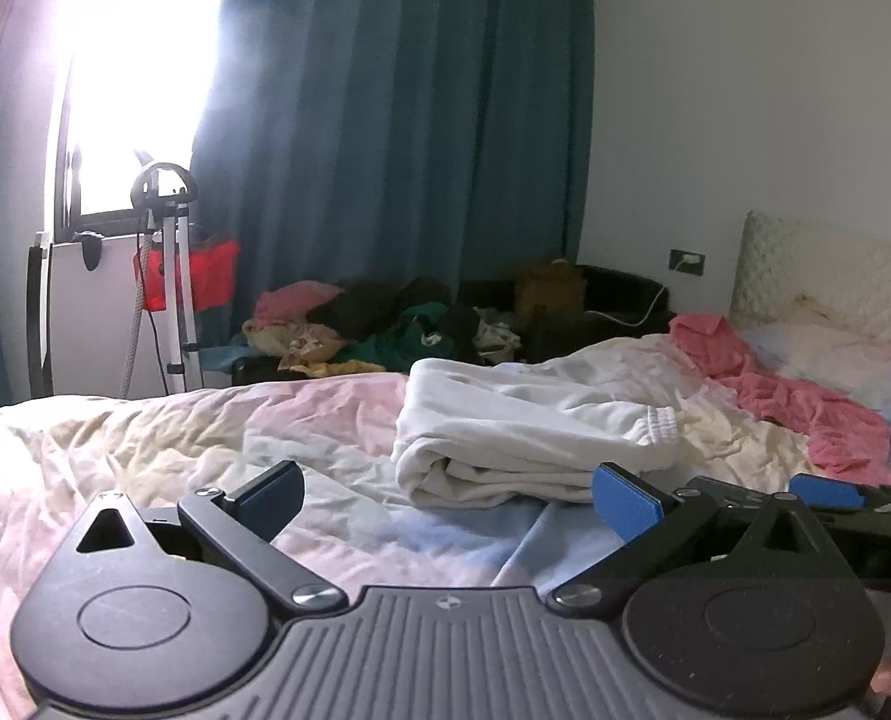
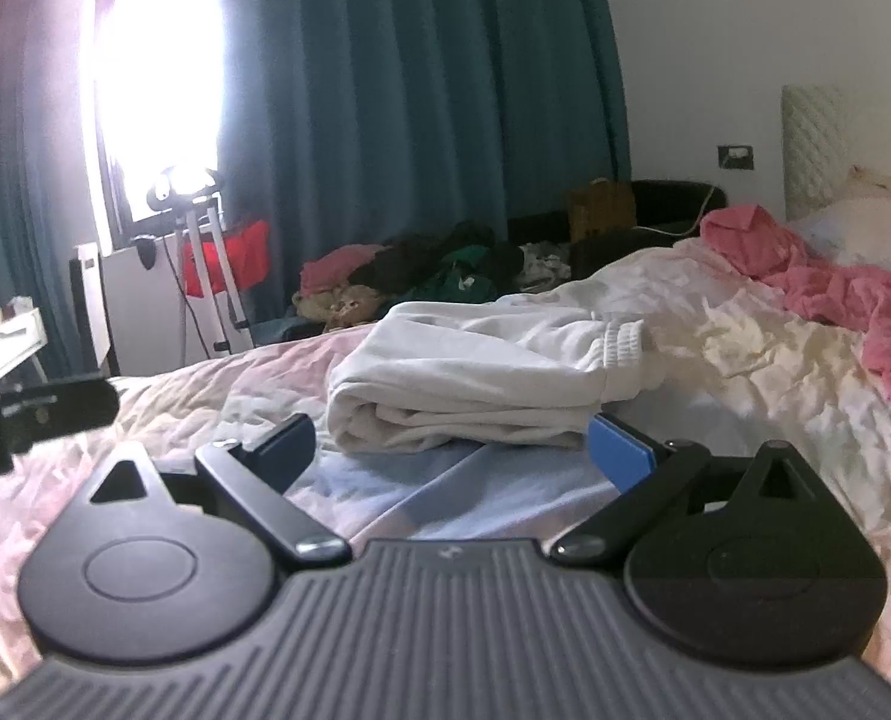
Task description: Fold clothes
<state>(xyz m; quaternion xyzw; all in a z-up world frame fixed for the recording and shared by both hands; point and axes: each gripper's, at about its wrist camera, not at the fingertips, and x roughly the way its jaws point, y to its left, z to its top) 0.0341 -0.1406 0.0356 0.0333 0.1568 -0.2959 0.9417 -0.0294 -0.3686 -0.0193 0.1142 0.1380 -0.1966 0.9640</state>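
A white garment (image 1: 523, 426) lies folded into a thick bundle on the bed (image 1: 145, 438), its ribbed cuff (image 1: 661, 423) pointing right. My left gripper (image 1: 448, 501) hovers open just in front of it, blue pads spread wide, nothing between them. In the right wrist view the same white garment (image 2: 475, 378) sits just beyond my right gripper (image 2: 451, 450), which is also open and empty. The right gripper's blue pad (image 1: 823, 489) shows at the right edge of the left wrist view. A crumpled pink garment (image 2: 835, 294) lies unfolded farther right on the bed.
A heap of mixed clothes (image 1: 379, 324) lies beyond the bed under the teal curtain (image 1: 397, 120). A tripod stand (image 1: 169, 276) and a red item (image 1: 205, 270) stand by the bright window. A quilted headboard (image 1: 829, 276) is at the right.
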